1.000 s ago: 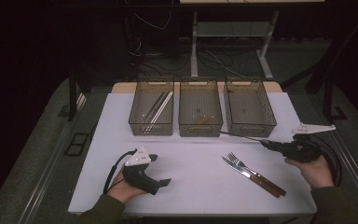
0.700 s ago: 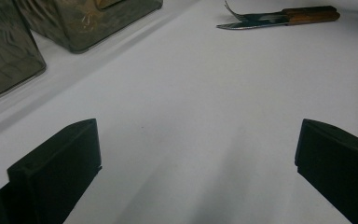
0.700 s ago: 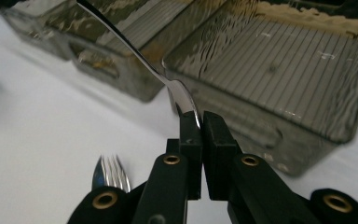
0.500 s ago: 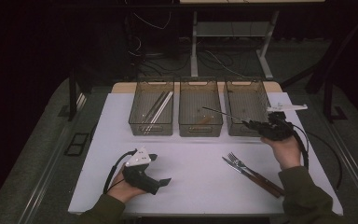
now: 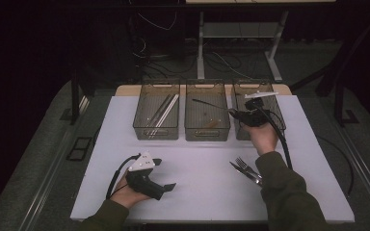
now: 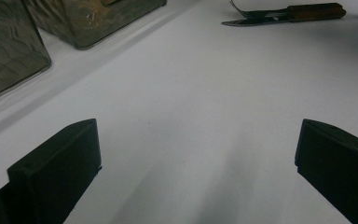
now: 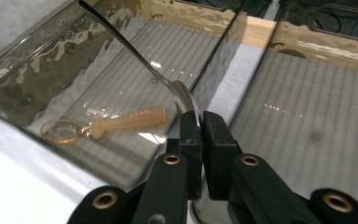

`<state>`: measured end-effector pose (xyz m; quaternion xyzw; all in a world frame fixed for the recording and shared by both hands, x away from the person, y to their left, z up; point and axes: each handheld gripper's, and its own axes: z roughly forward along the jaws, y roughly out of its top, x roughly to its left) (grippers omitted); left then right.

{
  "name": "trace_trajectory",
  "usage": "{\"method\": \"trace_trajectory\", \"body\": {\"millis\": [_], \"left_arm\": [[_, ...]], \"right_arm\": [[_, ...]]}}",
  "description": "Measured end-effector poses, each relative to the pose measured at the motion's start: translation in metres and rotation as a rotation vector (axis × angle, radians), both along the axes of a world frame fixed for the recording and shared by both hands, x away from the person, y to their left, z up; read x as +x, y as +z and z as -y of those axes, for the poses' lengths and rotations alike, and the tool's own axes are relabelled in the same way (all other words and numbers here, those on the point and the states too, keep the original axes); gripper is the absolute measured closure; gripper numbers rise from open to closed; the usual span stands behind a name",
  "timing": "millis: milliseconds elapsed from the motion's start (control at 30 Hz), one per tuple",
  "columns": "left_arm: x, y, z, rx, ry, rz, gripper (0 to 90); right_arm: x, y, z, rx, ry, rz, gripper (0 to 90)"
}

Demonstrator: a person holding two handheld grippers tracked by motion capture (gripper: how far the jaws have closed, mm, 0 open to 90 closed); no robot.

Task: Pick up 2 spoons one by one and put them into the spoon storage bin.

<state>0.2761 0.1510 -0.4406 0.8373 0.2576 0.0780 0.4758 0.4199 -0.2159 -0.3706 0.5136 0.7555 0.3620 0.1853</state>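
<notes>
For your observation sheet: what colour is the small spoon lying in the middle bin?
Pale tan, translucent small spoon; clearest in the right gripper view.

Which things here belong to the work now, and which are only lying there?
In the work:
right tongs, shut on the spoon
middle bin

Lying about:
fork and knife
left bin with its sticks
small wooden spoon
left tongs, open, idle

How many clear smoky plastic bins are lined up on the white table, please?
3. The left clear smoky plastic bin holds long pale sticks, the middle bin lies under the held metal spoon, and the right bin sits behind the right claw.
</notes>
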Motion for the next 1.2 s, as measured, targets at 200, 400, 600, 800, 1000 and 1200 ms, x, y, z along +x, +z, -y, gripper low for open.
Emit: {"method": "trace_trajectory", "body": {"millis": [200,400,600,800,1000,1200], "left_arm": [[0.0,0.0,0.0,-0.004,-0.011,0.002,0.0],[0.0,0.001,0.0,-0.007,-0.015,0.002,0.0],[0.0,0.001,0.0,-0.004,-0.018,0.001,0.0],[0.001,0.001,-0.001,-0.006,-0.017,0.0,0.0],[0.001,0.001,-0.001,0.0,-0.018,0.0,0.0],[0.001,0.001,0.0,0.004,-0.025,-0.002,0.0]], "right_arm": [[0.012,-0.001,-0.021,-0.039,-0.009,-0.002,87.5],[0.016,-0.003,-0.032,-0.07,-0.008,-0.004,86.7],[0.014,-0.001,-0.033,-0.053,0.016,0.025,67.3],[0.006,0.005,-0.025,-0.025,0.059,0.044,55.3],[-0.009,0.007,-0.007,0.023,0.122,0.033,47.1],[-0.028,0.005,0.011,0.045,0.191,0.042,45.1]]}}
